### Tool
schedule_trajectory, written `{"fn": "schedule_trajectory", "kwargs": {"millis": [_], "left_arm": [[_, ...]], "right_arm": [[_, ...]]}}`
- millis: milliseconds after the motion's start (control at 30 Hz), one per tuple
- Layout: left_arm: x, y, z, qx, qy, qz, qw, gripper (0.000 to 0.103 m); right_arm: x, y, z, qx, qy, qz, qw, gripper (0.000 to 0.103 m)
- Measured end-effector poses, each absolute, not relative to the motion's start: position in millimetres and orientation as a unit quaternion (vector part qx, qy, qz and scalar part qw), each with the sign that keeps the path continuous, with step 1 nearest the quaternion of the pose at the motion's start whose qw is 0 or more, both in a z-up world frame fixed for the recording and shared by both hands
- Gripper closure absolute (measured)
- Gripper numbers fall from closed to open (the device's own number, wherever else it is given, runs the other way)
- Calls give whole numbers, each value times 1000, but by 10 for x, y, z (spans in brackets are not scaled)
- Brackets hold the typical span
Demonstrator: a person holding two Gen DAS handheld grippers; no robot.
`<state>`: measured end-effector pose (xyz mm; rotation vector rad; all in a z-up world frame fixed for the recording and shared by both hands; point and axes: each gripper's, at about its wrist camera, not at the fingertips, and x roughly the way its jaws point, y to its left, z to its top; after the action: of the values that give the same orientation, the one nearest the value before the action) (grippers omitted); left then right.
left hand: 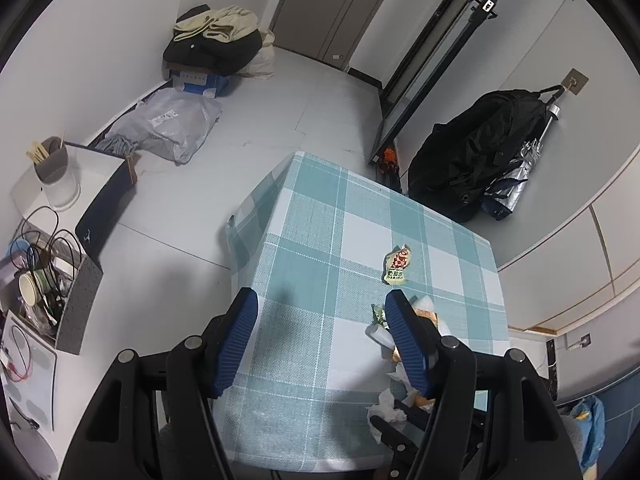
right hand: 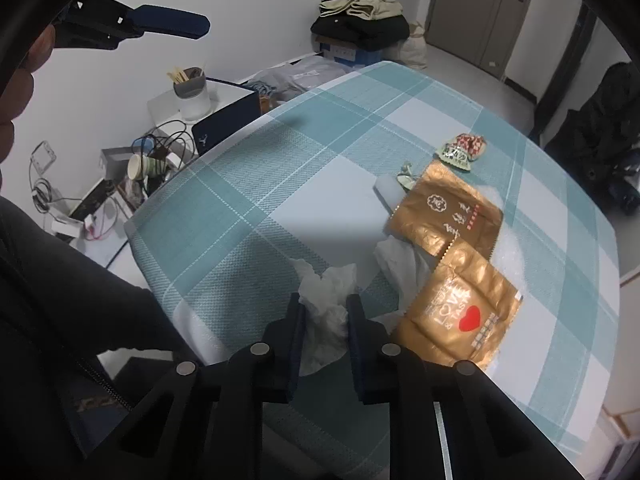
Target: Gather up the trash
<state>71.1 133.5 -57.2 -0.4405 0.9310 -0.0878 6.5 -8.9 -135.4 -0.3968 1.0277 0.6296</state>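
White tissue point(right hand: 326, 312) sitting between my right gripper point(right hand: 324, 312) fingers, pinched, at bench point(right hand: 240, 208) near edge. My left gripper point(left hand: 320, 336) hovering wide, empty. Gold wrappers point(right hand: 448, 216), sachet point(right hand: 464, 150) waiting; collecting barely starting.

We see our left gripper point(left hand: 320, 332) as a black plastic frame with two long fingers faced in dark blue ribbed pads point(left hand: 236, 340). Round silver screw heads point(left hand: 192, 342) sit at the black linkage joints, one per pivot. Our right gripper point(right hand: 325, 332) is built alike: black arms, silver pivot screws point(right hand: 259, 348), dark blue pads (here seen edge-on, so the ribbing is hard to make out). At the left edge of the right wrist view, bare skin of our hand point(right hand: 22, 80) shows, and below it a dark sleeve point(right hand: 72, 300) with a zip.
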Motion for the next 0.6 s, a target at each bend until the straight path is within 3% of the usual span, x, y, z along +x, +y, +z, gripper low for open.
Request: {"fn": "schedule_trajectory", "kwargs": {"millis": [600], "left_arm": [[1086,1121,-491,-218,472,-74,851,40]], "right_arm": [[150,-850,-660,-6,423,309,852,86]]}}
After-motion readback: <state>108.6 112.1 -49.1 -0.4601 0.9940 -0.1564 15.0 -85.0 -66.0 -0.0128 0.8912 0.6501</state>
